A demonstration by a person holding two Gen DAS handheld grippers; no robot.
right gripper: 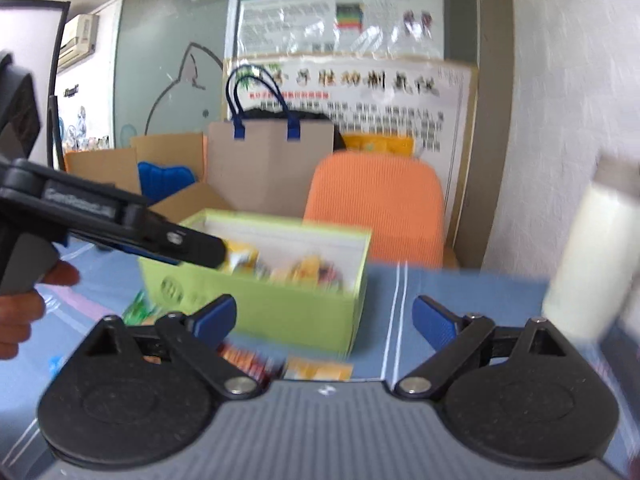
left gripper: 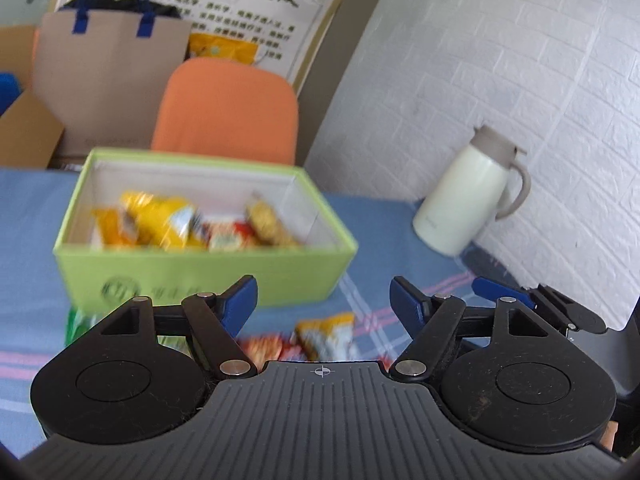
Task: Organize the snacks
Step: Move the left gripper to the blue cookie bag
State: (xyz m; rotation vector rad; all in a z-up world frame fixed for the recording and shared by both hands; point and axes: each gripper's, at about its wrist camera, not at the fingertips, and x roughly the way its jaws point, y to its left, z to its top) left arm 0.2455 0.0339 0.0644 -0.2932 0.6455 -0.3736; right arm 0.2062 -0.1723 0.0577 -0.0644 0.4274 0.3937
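Observation:
A light green box [left gripper: 200, 276] stands open on the blue checked tablecloth [left gripper: 380, 224], with several snack packets [left gripper: 160, 216] inside. Loose on the cloth in front of it lie a yellow-white packet [left gripper: 326, 334], a red one [left gripper: 264, 346] and a green one [left gripper: 80, 320]. My left gripper [left gripper: 324, 296] hovers open above these, nothing between its blue pads. My right gripper [right gripper: 324, 314] is open too and holds nothing, just right of the box [right gripper: 280, 308], above a yellow packet [right gripper: 320, 370] and a red-orange one [right gripper: 244, 360]. In the right wrist view the left gripper [right gripper: 200, 248] reaches over the box's near left corner.
A cream jug [left gripper: 468, 196] stands at the table's right by the white brick wall. An orange chair [left gripper: 228, 108] sits behind the box, with a paper bag [left gripper: 108, 80] and cardboard boxes [right gripper: 104, 168] beyond it. A hand [right gripper: 24, 308] grips the left tool.

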